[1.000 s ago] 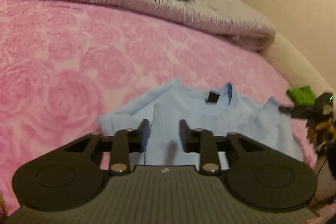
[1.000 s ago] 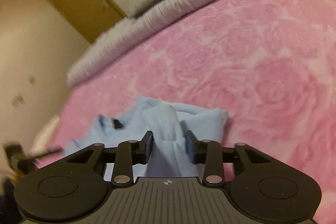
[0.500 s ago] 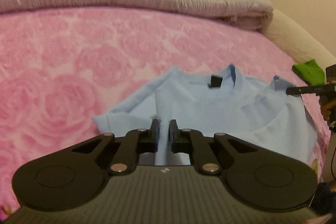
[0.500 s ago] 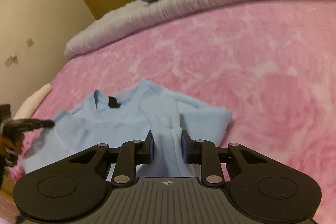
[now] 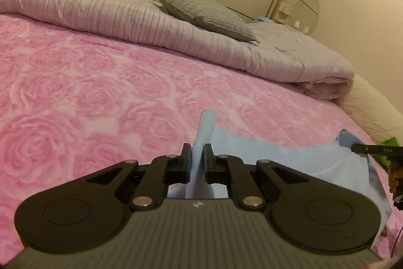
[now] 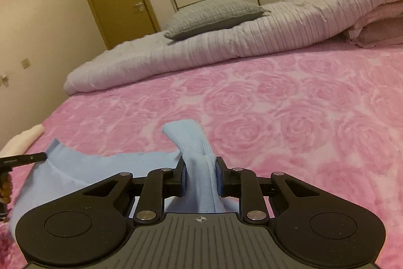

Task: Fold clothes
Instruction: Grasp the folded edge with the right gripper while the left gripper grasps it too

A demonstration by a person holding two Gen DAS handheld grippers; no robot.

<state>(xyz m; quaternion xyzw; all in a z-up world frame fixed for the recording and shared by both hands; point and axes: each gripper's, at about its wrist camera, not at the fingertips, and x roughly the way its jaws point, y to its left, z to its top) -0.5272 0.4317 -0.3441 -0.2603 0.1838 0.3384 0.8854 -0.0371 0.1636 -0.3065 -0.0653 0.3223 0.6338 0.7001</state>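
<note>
On the pink bedspread (image 5: 75, 97) ahead of both tools, the light-blue sweater (image 5: 289, 163) hangs unfolded between the left gripper (image 5: 197, 161), clamped on one cuff, and the right gripper (image 6: 200, 177), closing on the other; all folds remain.

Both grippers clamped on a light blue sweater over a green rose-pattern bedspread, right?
Not green: both wrist views show a pink rose-pattern bedspread. The rest holds: left gripper and right gripper each pinch the light blue sweater; the right's jaws are closing further.
</note>
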